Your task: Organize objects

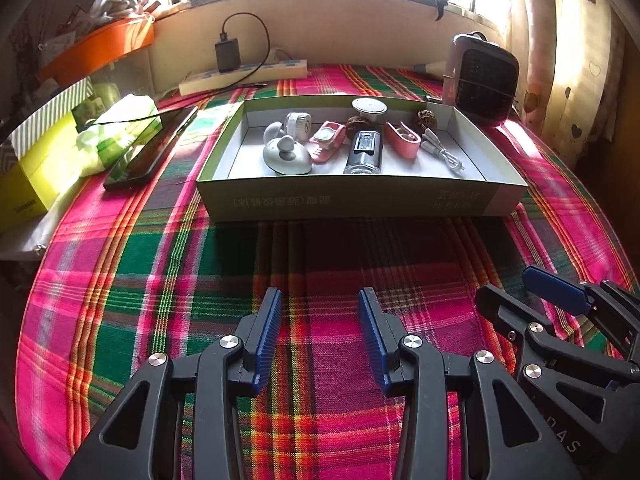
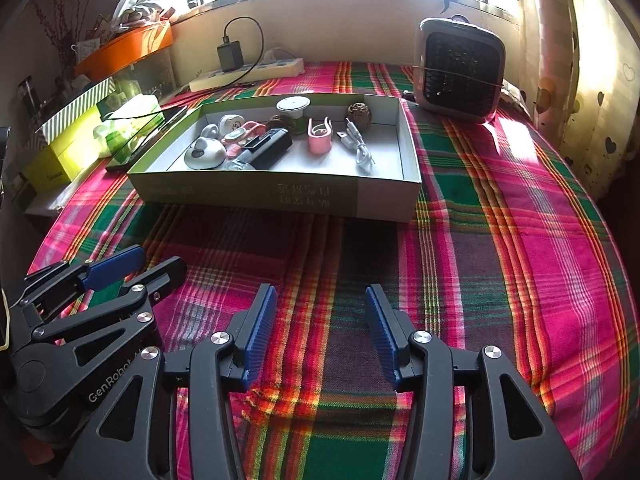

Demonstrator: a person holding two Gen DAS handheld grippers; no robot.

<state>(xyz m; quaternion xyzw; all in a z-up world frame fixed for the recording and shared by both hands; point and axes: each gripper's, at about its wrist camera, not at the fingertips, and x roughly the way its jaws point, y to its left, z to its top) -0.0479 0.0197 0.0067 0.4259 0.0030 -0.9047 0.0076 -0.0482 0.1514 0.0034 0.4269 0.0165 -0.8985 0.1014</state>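
left gripper [image 1: 319, 300] open, empty | right gripper [image 2: 321, 296] open, empty | I see the box [image 1: 352, 200] ahead of both toward the desk's far edge, long axis crosswise | small items already inside | left gripper faces it squarely; from the right one it lies ahead-left | both well short of it

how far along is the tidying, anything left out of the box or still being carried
Looks nearly or fully done. The small items, such as the white cable, pink clip and black device, already lie in the box. Nothing is in hand: the left gripper and right gripper are open and empty above the plaid cloth. Only the phone beside the box might remain.
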